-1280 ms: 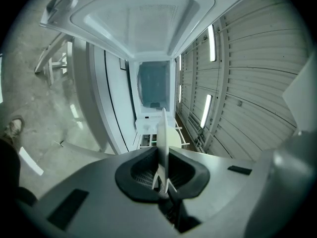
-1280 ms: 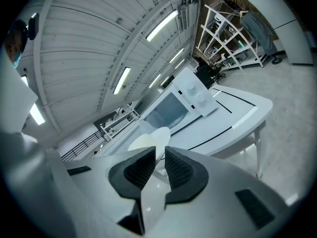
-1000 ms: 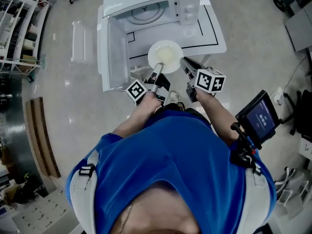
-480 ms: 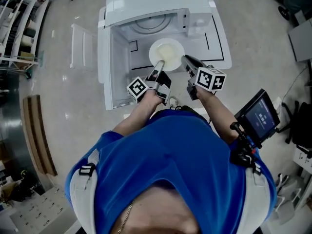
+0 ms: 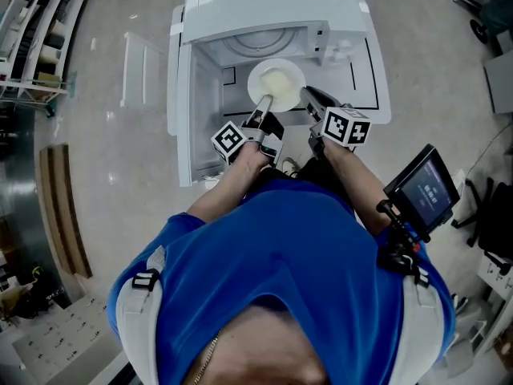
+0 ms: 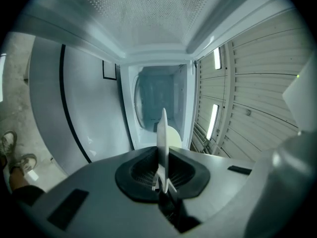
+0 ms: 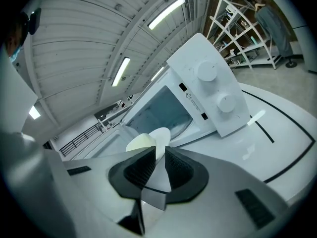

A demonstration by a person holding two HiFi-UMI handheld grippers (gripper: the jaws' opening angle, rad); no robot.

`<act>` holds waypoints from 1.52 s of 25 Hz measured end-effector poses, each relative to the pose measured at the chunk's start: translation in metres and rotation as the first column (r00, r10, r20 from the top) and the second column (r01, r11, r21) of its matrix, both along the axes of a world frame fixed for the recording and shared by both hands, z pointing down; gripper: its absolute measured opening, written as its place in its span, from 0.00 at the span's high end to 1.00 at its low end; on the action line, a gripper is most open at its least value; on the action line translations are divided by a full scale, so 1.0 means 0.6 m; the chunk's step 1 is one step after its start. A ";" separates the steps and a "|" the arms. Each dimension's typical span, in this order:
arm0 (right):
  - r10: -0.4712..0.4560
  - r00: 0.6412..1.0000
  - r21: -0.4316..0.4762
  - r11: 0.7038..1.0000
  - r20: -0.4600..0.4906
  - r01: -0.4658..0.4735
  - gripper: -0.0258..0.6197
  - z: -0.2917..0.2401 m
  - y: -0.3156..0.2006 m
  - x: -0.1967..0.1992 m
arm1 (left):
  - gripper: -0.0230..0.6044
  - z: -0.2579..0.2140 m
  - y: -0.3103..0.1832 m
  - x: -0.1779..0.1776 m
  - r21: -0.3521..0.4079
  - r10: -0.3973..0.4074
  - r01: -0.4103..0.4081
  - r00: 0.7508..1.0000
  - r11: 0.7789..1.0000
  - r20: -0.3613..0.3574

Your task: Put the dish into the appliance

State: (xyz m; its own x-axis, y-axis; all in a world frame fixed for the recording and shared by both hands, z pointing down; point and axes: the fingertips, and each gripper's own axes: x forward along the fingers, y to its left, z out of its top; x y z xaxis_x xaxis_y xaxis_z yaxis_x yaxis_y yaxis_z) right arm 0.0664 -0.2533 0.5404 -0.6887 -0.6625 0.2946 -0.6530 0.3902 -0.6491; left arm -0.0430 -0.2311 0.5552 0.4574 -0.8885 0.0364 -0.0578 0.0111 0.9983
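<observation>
Head view: dish (image 5: 276,83) closer to microwave (image 5: 264,6) mouth vs before

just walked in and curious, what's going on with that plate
A person carries a white plate with two hand-held grippers. The left gripper and the right gripper are each shut on its near rim. The microwave sits on a white table with its door swung open. The plate is held level at the open front, not yet set down inside.
</observation>
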 end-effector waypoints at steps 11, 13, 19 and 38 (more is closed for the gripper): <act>-0.075 0.997 0.042 0.996 -0.036 0.077 0.89 0.001 -0.081 -0.041 | 0.92 0.003 -0.068 -0.035 0.006 -0.090 0.090 0.996 0.996 0.014; -0.088 0.995 0.040 0.995 -0.055 0.090 0.89 0.008 -0.097 -0.045 | 0.92 0.010 -0.081 -0.039 -0.004 -0.103 0.103 0.995 0.995 0.019; -0.111 0.990 0.034 0.993 -0.092 0.115 0.89 0.028 -0.083 -0.053 | 0.92 0.028 -0.066 -0.060 -0.029 -0.152 0.153 0.988 0.988 0.027; -0.267 0.938 0.073 0.955 -0.220 0.288 0.89 0.045 -0.142 -0.078 | 0.92 0.082 -0.167 -0.074 -0.110 -0.239 0.243 0.970 0.964 0.052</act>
State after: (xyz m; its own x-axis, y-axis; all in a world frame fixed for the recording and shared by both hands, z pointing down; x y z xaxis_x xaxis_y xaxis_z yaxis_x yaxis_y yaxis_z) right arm 0.0195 -0.3386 0.5676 -0.7813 -0.4875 0.3897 -0.6237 0.6321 -0.4598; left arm -0.0872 -0.3311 0.6043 0.2268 -0.9611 0.1579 -0.0769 0.1439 0.9866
